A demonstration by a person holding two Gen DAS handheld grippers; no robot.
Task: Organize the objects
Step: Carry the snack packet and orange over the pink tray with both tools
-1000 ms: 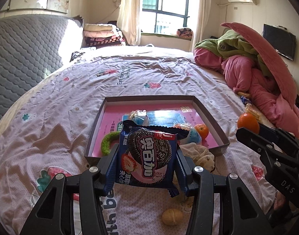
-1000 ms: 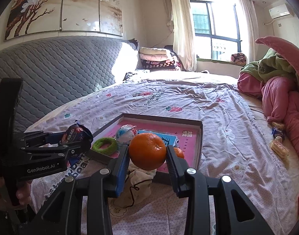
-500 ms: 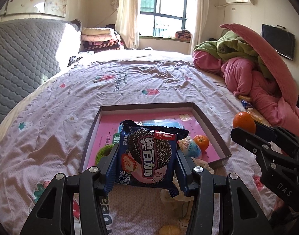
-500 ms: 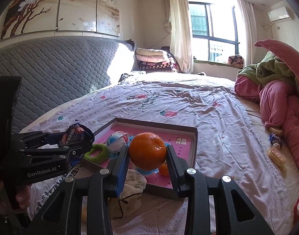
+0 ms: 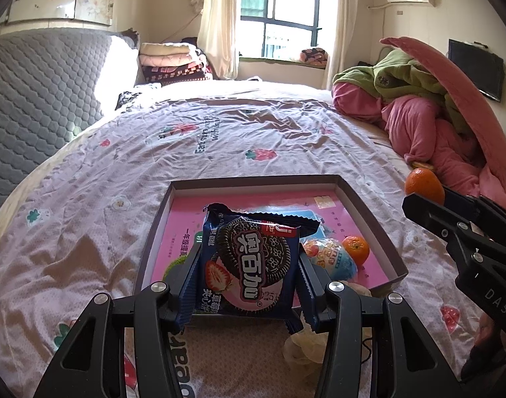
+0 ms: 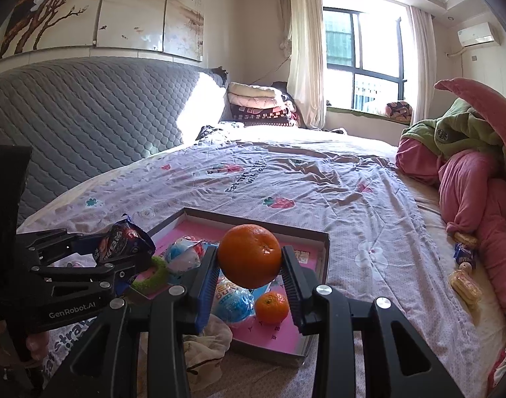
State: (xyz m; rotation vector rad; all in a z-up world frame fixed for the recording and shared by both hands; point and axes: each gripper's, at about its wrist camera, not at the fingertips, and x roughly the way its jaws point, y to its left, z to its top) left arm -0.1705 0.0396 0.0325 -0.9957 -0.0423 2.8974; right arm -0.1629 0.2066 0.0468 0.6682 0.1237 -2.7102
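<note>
Cookie packet [image 5: 251, 265] clamped in left gripper [image 5: 249, 275], held upright, long axis vertical, printed face toward the left wrist camera, crimped top edge at 12 o'clock. It hangs over the near edge of the shallow box [image 5: 369, 205] on the bedspread [image 5: 220, 139]. Left gripper points downward toward the box.

Left wrist view shows inside the box: blue-and-white wrapped snack [image 5: 332, 258] and a small mandarin [image 5: 355, 248] at 3 o'clock of the packet (close together). At far 3 o'clock the right gripper shows from the side with an orange [image 5: 423, 185] at its tip.

Right wrist view: the left gripper sits at 9 o'clock, seen side-on, packet only as a crumpled end. A green ring [image 6: 153, 273] and a round wrapped snack [image 6: 183, 258] lie in the box's left part, mostly hidden in the other view. Right gripper [image 6: 249, 265] grips the orange [image 6: 249, 255] between both pads, above the box's near right part, tilted slightly down. Cream cloth [image 6: 206, 341] lies at 6 o'clock against the box's near rim. Wrapped snacks [image 6: 465, 282] lie at 3 o'clock beside pink bedding [image 6: 468, 192].
</note>
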